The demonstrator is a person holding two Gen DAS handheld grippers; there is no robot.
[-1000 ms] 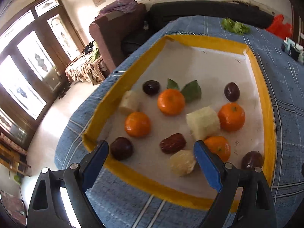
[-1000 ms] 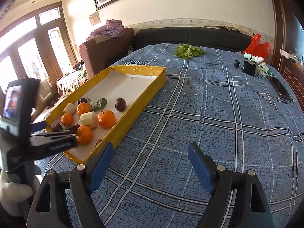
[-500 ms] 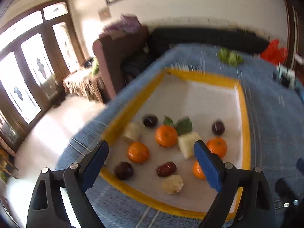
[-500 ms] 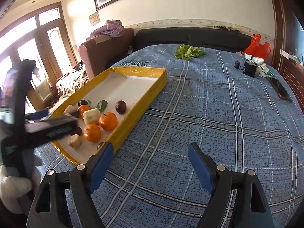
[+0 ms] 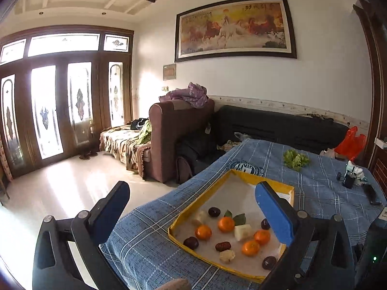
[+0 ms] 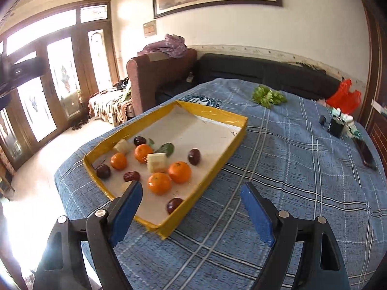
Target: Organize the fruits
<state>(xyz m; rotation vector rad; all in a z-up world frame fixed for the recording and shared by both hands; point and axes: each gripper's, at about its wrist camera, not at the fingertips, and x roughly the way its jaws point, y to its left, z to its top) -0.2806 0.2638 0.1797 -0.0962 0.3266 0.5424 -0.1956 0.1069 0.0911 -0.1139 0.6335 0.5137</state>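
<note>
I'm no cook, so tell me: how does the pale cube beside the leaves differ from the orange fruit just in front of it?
The pale cube is blocky with flat cut faces and cream-white; the orange fruit is round, bright orange, whole, with a small dark stem mark on top. The fruit looks slightly bigger. Both rest on the white floor of the yellow-rimmed tray, close together.

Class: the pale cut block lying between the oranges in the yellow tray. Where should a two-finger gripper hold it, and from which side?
Probably grip the pale block across its two flat cut sides, coming down from above. The oranges crowd its near side and the tray wall blocks a level approach.
</note>
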